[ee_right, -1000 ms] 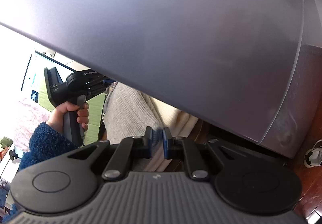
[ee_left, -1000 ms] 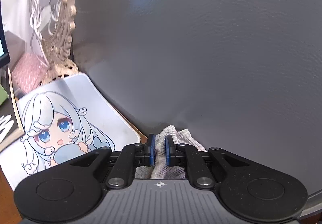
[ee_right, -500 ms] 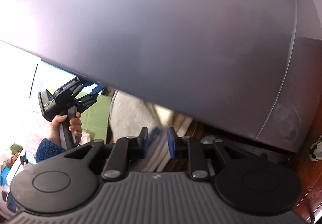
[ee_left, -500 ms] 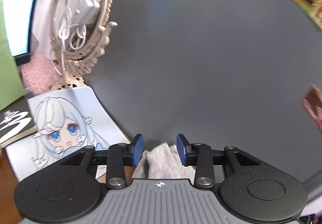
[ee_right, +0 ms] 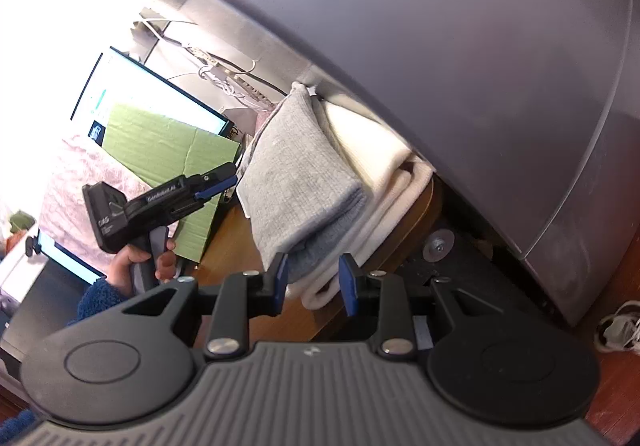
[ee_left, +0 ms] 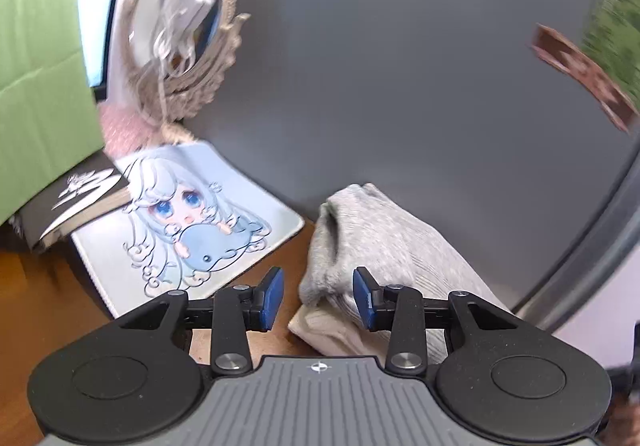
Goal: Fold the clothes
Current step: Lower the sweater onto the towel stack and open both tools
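— Where has the grey garment (ee_right: 298, 169) ended up?

— Folded, on top of a cream folded cloth (ee_right: 384, 161); the pile sits on the wooden table (ee_right: 236, 242), pushed against the big grey panel (ee_right: 460, 45) on the far side.

— And the grippers?

— Both spread and holding nothing; the left gripper (ee_left: 316, 294) has its blue pads either side of the near corner of the grey garment (ee_left: 372, 242) with air between; the right gripper (ee_right: 313, 282) hovers just at the near edge of the pile, apart from the cloth.

— What lies beside it?

— To the left, a mouse mat (ee_left: 188, 221) with a cartoon girl; beyond it an ornate mirror (ee_left: 188, 25) leaning on the panel; a hand (ee_right: 138, 266) in a blue fleece sleeve grips the left tool's handle.
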A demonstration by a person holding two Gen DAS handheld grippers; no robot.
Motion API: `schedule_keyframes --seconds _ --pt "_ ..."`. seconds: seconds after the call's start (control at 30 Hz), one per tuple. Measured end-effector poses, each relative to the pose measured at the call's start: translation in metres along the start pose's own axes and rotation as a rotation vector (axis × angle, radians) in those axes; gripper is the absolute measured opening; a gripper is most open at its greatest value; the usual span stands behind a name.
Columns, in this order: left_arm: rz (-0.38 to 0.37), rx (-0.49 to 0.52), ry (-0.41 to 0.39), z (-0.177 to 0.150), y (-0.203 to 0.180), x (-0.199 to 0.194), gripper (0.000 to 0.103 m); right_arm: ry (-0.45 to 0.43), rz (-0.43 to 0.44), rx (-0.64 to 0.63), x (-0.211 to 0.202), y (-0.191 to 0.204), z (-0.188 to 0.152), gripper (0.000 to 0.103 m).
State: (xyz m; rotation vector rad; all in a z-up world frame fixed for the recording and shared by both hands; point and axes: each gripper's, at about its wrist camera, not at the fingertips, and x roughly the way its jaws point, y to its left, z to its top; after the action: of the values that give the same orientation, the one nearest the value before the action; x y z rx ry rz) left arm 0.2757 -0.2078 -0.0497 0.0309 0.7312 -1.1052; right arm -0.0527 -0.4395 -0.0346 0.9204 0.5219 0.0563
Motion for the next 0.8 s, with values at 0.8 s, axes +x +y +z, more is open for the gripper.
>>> schedule_keyframes --seconds 0.8 --pt "-0.111 -0.467 -0.044 -0.019 0.031 0.024 0.008 -0.061 -0.072 -0.458 0.026 0.062 -0.050 0.001"
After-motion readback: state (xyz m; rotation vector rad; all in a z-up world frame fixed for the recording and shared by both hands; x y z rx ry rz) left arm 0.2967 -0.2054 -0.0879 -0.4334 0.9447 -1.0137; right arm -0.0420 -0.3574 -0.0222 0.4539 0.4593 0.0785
